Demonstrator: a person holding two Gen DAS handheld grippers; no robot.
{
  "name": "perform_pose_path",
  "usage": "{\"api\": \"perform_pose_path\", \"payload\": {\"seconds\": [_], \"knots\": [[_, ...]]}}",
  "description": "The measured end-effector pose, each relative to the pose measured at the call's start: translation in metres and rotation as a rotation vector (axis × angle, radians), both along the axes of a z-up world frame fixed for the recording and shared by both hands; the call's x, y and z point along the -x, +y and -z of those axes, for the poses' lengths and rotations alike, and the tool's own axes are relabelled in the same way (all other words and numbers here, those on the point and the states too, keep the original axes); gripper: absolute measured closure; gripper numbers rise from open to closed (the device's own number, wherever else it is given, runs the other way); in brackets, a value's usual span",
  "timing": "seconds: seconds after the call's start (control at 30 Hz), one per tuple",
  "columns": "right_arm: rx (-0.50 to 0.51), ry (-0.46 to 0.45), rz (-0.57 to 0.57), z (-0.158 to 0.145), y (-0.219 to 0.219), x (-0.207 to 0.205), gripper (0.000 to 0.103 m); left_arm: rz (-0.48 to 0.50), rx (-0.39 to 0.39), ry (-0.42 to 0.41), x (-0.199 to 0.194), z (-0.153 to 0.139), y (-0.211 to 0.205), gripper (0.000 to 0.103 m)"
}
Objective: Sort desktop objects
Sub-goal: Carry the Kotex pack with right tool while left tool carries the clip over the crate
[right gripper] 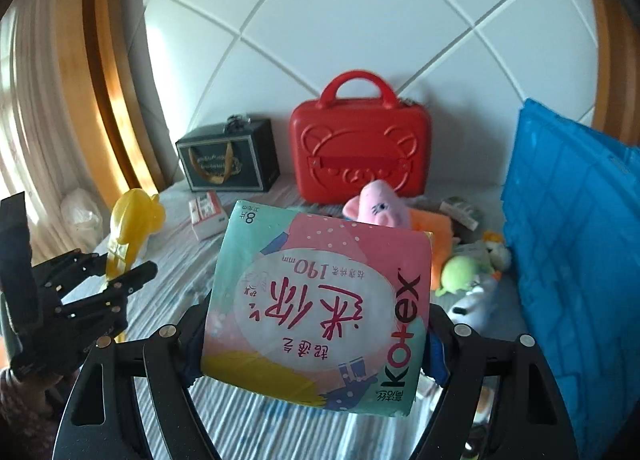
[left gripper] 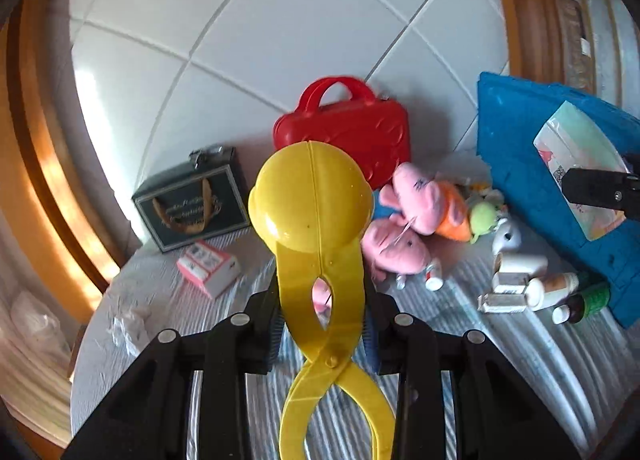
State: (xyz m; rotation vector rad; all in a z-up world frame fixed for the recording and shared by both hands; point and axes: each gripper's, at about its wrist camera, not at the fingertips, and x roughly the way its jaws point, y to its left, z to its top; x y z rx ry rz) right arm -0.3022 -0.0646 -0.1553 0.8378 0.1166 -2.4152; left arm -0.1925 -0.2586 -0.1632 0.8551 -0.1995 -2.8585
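The left gripper is squeezed shut on one yellow plastic scoop toy, gripping its two thin arms just below the round ball part. The toy is up off the worktop.

The right gripper holds one soft pack of pads between its fingers, spread wide around the pack. The pack says "Kotex" and "190mm", and it has "8" in one corner. There is other writing in big pink letters.

At the back stands one red case with a handle and a bear face shape on it. Beside it is one dark box with a gold strap; its writing is too small to read. One little pink and white box lies in front of the dark box.

There are two pink pig plush toys and one green plush toy in a pile. One blue crate stands on the right. Several small bottles lie near it; I cannot count them for sure.
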Motion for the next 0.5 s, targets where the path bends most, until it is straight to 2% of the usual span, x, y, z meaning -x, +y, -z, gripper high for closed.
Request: {"api": "perform_pose_path", "payload": {"seconds": [0.2, 0.33, 0.43, 0.5], "knots": [[0.079, 0.151, 0.172, -0.081, 0.083, -0.06, 0.022, 0.256, 0.051, 0.153, 0.015, -0.087, 0.094, 0.071], [0.095, 0.257, 0.331, -0.135, 0.164, -0.096, 0.022, 0.416, 0.021, 0.239, 0.034, -0.138, 0.17, 0.071], [0.058, 0.345, 0.467, -0.169, 0.226, -0.115, 0.022, 0.52, 0.001, 0.255, 0.056, -0.165, 0.231, 0.071], [0.037, 0.357, 0.539, -0.182, 0.265, -0.117, 0.022, 0.577, -0.019, 0.248, 0.077, -0.178, 0.275, 0.071]]}}
